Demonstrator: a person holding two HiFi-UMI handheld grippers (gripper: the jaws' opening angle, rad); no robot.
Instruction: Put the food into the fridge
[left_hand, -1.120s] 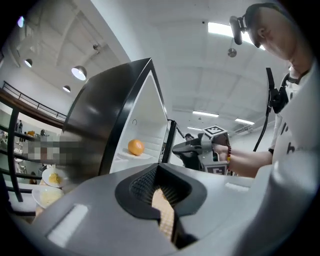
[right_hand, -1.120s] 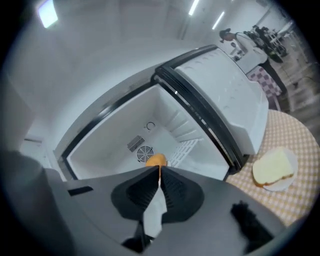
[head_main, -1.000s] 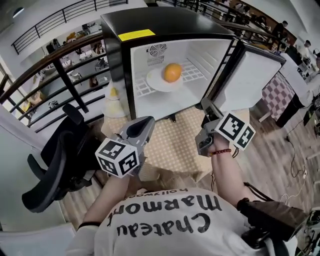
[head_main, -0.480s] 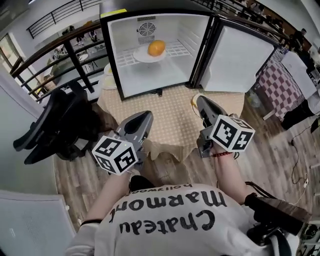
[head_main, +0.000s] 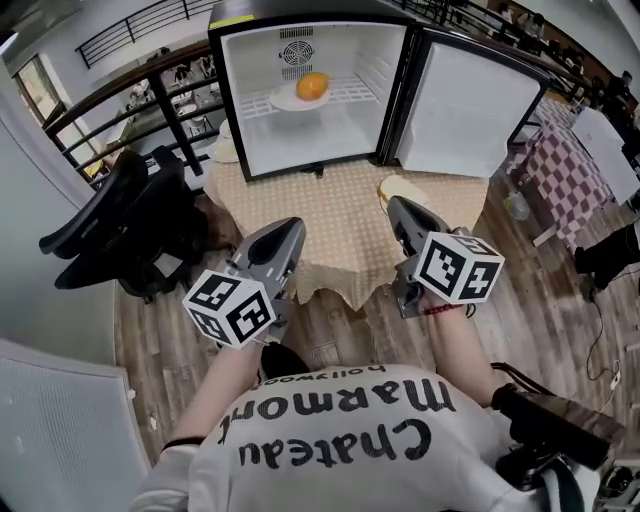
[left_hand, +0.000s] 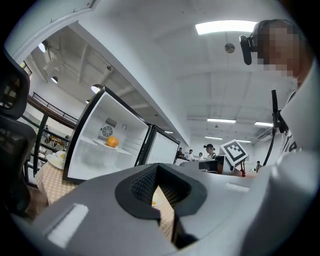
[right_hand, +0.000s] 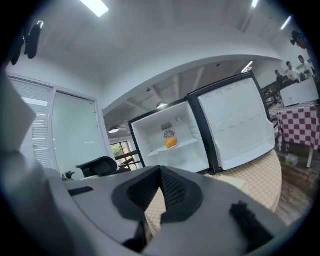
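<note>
checked-cloth table (head_main: 340, 235) | on it: open fridge (head_main: 310, 140) | plate (head_main: 398, 186) near fridge front

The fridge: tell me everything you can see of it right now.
The fridge is a small black-cased unit with a white interior, standing upright on the table's checked cloth. Its door is swung wide open to the right, white inner liner showing. A round vent sits high on the back wall. One white wire shelf carries a white plate with an orange on it. A yellow label is on top.
</note>
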